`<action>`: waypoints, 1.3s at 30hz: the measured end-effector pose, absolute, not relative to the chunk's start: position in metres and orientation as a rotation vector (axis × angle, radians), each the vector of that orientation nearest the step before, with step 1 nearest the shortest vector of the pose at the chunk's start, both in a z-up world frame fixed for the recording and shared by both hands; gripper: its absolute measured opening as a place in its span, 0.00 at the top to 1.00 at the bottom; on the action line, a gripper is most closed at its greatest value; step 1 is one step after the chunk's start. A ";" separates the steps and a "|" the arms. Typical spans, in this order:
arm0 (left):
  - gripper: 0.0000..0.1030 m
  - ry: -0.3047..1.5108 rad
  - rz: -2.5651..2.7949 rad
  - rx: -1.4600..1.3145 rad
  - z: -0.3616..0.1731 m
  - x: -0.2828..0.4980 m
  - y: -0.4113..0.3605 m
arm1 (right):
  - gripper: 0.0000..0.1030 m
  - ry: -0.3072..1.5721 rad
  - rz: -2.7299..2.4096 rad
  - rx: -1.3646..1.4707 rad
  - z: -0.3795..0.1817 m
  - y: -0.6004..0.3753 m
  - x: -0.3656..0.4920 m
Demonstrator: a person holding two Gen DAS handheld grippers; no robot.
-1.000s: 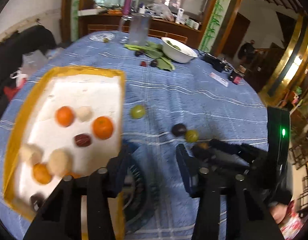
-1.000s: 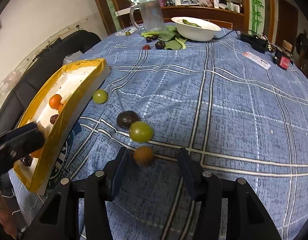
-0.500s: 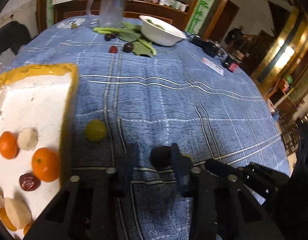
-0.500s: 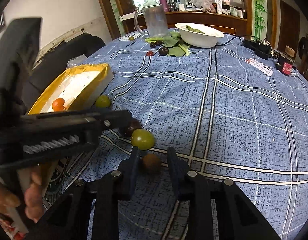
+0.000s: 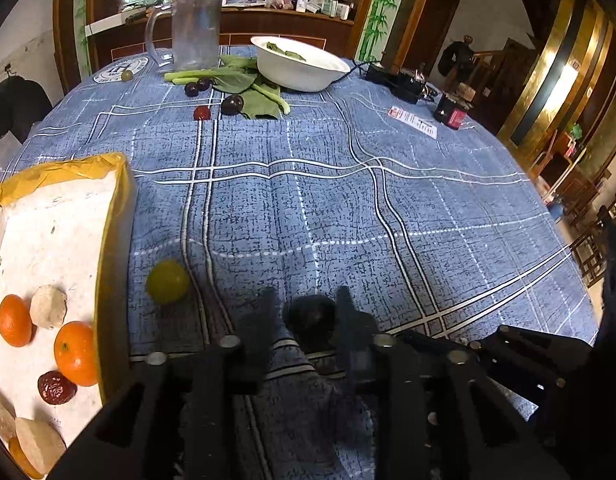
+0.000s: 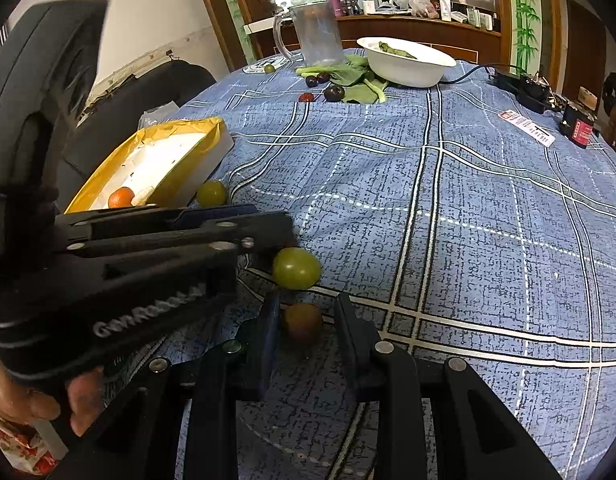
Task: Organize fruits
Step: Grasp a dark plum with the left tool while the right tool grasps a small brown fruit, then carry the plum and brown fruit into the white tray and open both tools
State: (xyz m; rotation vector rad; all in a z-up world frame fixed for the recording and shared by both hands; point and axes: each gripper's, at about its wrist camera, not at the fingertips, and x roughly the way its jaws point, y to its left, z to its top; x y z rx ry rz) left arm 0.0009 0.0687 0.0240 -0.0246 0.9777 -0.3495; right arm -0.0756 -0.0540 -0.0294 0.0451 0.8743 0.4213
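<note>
Nearest my right gripper (image 6: 304, 326), the jaws sit narrow around a small brown fruit (image 6: 303, 322) on the blue checked desk (image 6: 468, 208); whether the pads press it I cannot tell. At twelve o'clock just beyond lies a green grape (image 6: 296, 268).

My left gripper (image 5: 308, 314) straddles a dark plum (image 5: 312, 316), jaws opening with gaps either side, so nothing is gripped. At ten o'clock from it rests another green grape (image 5: 167, 282), beside the yellow-edged tray (image 5: 112, 240) holding oranges (image 5: 75, 353), a red date (image 5: 56, 387) and pale slices.

Far off at twelve o'clock stand leafy greens (image 5: 244, 88), a white bowl (image 5: 300, 66) and a clear jug (image 5: 194, 32).
</note>
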 end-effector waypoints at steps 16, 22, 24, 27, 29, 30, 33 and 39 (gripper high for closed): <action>0.82 0.935 -0.329 0.012 0.036 -0.019 0.077 | 0.77 0.843 0.433 0.063 -0.023 -0.057 -0.078; 0.82 0.891 -0.283 -0.097 0.059 -0.036 0.112 | 0.77 0.825 0.482 0.136 -0.017 -0.064 -0.079; 0.81 0.873 -0.256 -0.119 0.066 -0.044 0.125 | 0.77 0.833 0.500 0.181 -0.016 -0.070 -0.077; 0.81 0.856 -0.214 -0.146 0.072 -0.056 0.143 | 0.77 0.851 0.525 0.258 -0.018 -0.080 -0.073; 0.81 0.848 -0.192 -0.165 0.074 -0.064 0.154 | 0.77 0.865 0.549 0.321 -0.020 -0.086 -0.071; 0.81 0.846 -0.179 -0.174 0.075 -0.067 0.159 | 0.77 0.871 0.561 0.352 -0.021 -0.089 -0.070; 0.81 0.836 -0.138 -0.200 0.077 -0.078 0.178 | 0.77 0.872 0.588 0.420 -0.022 -0.096 -0.068; 0.81 0.810 -0.071 -0.236 0.081 -0.104 0.216 | 0.77 0.809 0.537 0.334 -0.003 -0.080 -0.082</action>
